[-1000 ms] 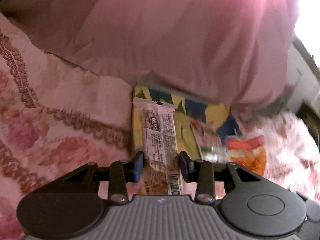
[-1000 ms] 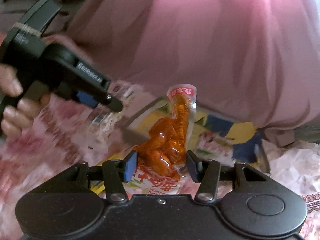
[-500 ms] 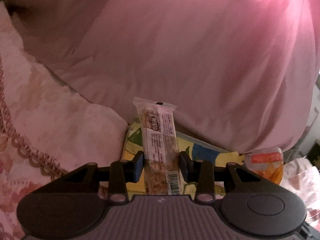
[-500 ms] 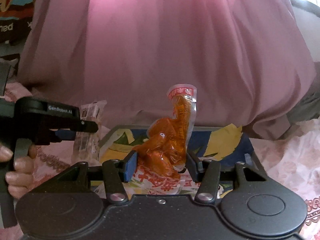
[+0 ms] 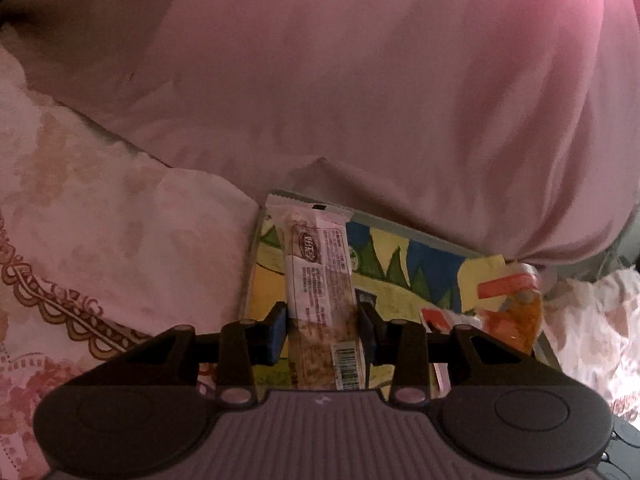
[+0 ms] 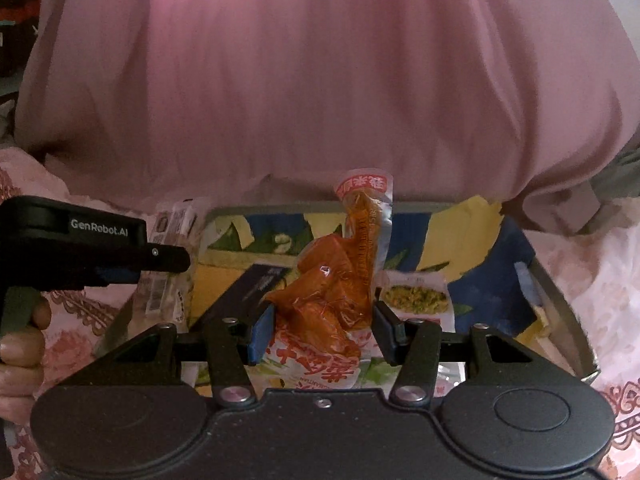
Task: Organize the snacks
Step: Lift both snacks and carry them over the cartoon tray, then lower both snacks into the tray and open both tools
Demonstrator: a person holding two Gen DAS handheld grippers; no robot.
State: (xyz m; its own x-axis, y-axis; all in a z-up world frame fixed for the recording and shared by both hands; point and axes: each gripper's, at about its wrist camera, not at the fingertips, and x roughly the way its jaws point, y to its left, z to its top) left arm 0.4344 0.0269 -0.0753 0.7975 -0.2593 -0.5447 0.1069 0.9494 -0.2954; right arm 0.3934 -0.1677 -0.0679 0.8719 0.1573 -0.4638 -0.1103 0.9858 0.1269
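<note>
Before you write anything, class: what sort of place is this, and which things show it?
Probably a bedroom, on a bed: a floral bedspread lies underneath, a big pink pillow or duvet rises behind, and a colourful tray of snacks sits on the bedding.

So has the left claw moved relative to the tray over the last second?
Yes. Shut on the snack bar, the left claw has closed in on the colourful tray, whose left edge now lies just beside the bar.

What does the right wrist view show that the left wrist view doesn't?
Right wrist only: the left gripper from the side in a hand, a green-pictured packet and a dark packet in the box.
Left wrist only: the barcode on the bar.
Both: bar, orange pouch, box, pink cloth.
</note>
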